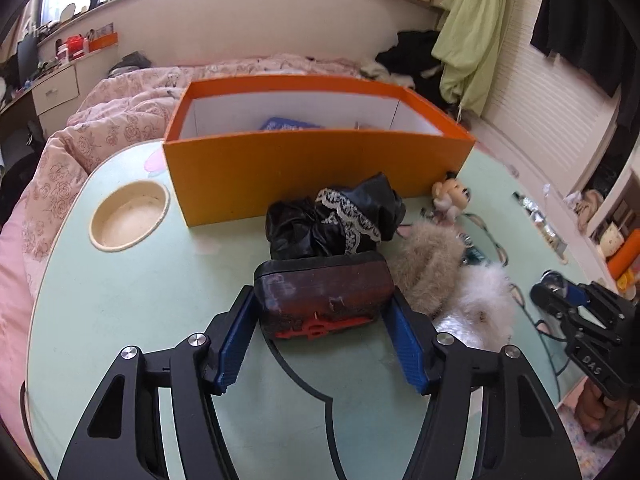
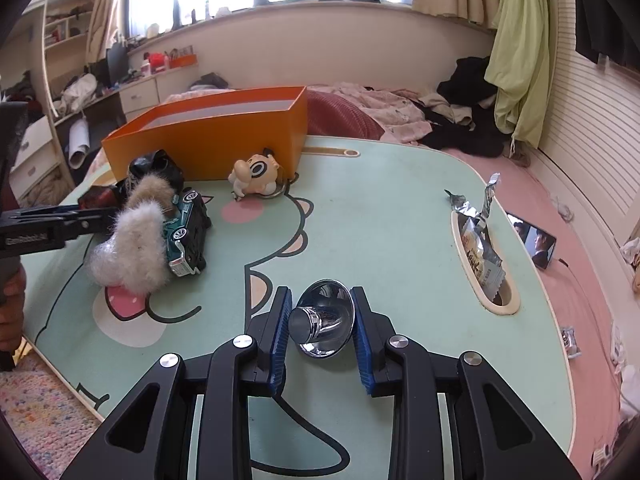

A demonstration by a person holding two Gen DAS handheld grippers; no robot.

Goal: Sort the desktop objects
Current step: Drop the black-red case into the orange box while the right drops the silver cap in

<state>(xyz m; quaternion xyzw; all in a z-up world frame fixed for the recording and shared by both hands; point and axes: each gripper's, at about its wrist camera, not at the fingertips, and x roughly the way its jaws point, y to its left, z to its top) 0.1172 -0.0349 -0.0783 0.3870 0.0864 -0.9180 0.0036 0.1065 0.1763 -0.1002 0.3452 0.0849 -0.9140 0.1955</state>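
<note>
My left gripper is shut on a dark red-brown box with a red clasp, just above the green table. Behind it lie a black lace-trimmed cloth bundle and an open orange box with a blue item inside. To the right are furry tan and white pom-poms and a small dog figurine. My right gripper is shut on a shiny chrome knob-shaped piece over the table. The pom-poms, a teal toy car and the figurine show in the right wrist view.
The table has a round cup recess at left and an oval slot holding a foil snack packet at right. A phone lies beyond the table's right edge. A bed with pink bedding lies behind the orange box.
</note>
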